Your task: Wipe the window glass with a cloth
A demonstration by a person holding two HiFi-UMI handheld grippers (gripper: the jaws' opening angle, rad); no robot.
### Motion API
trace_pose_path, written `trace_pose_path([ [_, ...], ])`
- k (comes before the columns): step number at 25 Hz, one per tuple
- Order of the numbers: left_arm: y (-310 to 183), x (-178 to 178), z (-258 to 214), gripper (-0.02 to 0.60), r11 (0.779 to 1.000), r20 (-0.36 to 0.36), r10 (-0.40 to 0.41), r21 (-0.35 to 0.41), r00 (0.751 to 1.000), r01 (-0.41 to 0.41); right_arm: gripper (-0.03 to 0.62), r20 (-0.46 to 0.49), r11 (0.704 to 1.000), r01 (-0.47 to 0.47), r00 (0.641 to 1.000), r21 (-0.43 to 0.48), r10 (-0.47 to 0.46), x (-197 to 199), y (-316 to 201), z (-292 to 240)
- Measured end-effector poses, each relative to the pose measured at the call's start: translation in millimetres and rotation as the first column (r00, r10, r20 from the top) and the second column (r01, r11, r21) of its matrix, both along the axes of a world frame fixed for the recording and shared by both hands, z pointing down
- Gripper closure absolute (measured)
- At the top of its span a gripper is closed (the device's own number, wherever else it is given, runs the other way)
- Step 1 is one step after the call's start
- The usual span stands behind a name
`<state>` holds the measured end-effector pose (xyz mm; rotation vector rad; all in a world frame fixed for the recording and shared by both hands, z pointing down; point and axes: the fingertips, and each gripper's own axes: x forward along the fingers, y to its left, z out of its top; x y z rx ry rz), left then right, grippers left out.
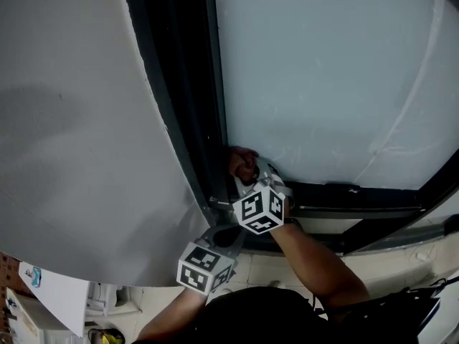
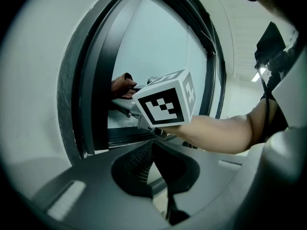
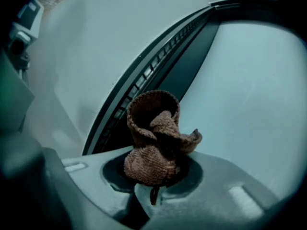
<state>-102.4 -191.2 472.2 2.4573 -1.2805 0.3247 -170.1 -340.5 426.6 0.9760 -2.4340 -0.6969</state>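
Note:
A crumpled brown cloth (image 3: 156, 143) sticks up out of my right gripper (image 3: 156, 176), whose jaws are shut on it. In the head view the right gripper (image 1: 247, 179) holds the cloth (image 1: 244, 165) at the lower left corner of the pale window glass (image 1: 330, 70), beside the dark frame (image 1: 186, 84). Whether the cloth touches the glass (image 3: 254, 95) I cannot tell. My left gripper (image 1: 228, 236) hangs just below the right one, away from the glass. Its jaws (image 2: 156, 171) are shut with nothing between them. From there the cloth (image 2: 123, 85) shows behind the right gripper's marker cube (image 2: 165, 104).
A plain grey wall (image 1: 72, 120) fills the left side. The frame's dark bottom rail (image 1: 358, 196) runs right from the corner. A bare forearm (image 1: 315, 264) reaches up to the right gripper. White items (image 1: 43, 292) lie at the lower left.

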Motion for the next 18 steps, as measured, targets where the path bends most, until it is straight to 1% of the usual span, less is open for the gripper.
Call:
trace_pose_path([
  [2, 0, 2, 0, 0.565, 1.000, -0.002, 0.002, 0.002, 1.000, -0.002, 0.522, -0.064, 0.999, -0.007, 0.998, 0.053, 0.010, 1, 0, 0],
  [4, 0, 4, 0, 0.565, 1.000, -0.002, 0.006, 0.002, 1.000, -0.006, 0.522, -0.102, 0.996, -0.010, 0.995, 0.088, 0.019, 2, -1, 0],
  [8, 2, 8, 3, 0.565, 1.000, -0.005, 0.010, -0.003, 1.000, -0.010, 0.522, -0.108, 0.995, -0.016, 0.994, 0.095, 0.026, 7, -1, -4],
  [11, 1, 10, 3, 0.565, 1.000, -0.007, 0.010, -0.004, 1.000, -0.010, 0.522, -0.073, 0.998, -0.019, 0.997, 0.064, 0.024, 14, 0, -8],
  [16, 0, 15, 3, 0.565, 1.000, -0.007, 0.014, -0.006, 1.000, -0.014, 0.522, 0.065, 0.998, -0.019, 0.998, -0.067, 0.024, 29, 0, -21],
  [18, -1, 19, 3, 0.565, 1.000, -0.006, 0.017, -0.006, 1.000, -0.017, 0.522, 0.100, 0.994, -0.018, 0.995, -0.105, 0.029, 37, -2, -24],
])
